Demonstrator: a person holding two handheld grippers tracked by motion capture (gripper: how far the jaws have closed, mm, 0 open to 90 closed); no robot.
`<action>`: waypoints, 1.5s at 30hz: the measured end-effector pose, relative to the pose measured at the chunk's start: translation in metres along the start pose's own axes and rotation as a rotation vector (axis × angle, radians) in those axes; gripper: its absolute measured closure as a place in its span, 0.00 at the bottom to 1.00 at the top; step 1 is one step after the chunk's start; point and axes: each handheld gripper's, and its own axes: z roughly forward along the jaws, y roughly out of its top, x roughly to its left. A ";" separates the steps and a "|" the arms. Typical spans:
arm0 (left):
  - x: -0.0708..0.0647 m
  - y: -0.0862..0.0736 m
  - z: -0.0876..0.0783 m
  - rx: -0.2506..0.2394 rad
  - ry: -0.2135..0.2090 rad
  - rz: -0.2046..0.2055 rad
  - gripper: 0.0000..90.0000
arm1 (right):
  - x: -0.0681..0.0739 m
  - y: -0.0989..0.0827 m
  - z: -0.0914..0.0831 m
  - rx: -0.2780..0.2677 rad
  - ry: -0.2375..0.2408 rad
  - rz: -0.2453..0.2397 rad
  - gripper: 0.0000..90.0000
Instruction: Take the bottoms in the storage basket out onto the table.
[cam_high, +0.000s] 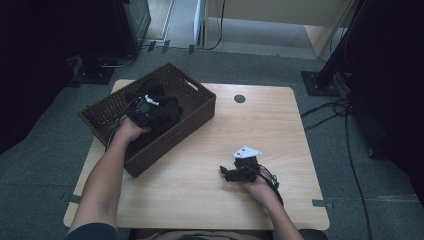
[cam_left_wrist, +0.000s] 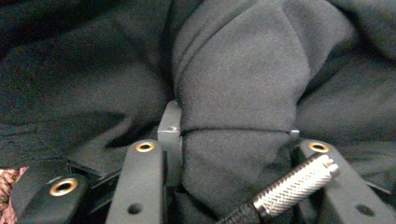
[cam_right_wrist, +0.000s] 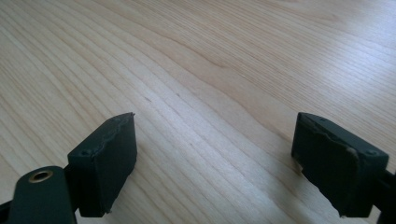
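Note:
A brown wicker basket (cam_high: 172, 142) sits on the left part of the wooden table (cam_high: 260, 130), with dark cloth (cam_high: 167, 111) piled inside. My left gripper (cam_high: 146, 106) reaches down into the basket. In the left gripper view, a bunched fold of the dark cloth (cam_left_wrist: 233, 70) is pinched between its jaws, so the left gripper (cam_left_wrist: 233, 135) is shut on it. My right gripper (cam_high: 226, 173) rests low over the table at the front right, pointing left. Its jaws stand wide apart in the right gripper view, with nothing but bare wood between them; the right gripper (cam_right_wrist: 215, 158) is open.
A small round dark hole (cam_high: 239, 98) lies near the table's far edge. Cables (cam_high: 345, 125) trail over the grey carpet to the right, and black stand bases (cam_high: 320, 82) rest on the floor beyond the table.

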 end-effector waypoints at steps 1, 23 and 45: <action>0.002 0.002 -0.002 -0.003 -0.010 -0.004 0.69 | -0.002 -0.001 -0.001 0.002 0.002 -0.001 0.16; 0.012 0.037 -0.105 -0.196 -0.104 0.037 0.70 | -0.058 -0.010 -0.020 -0.011 0.031 0.083 0.17; -0.032 0.075 -0.198 -0.301 -0.172 0.118 0.70 | -0.052 -0.013 -0.016 0.001 -0.018 0.019 0.15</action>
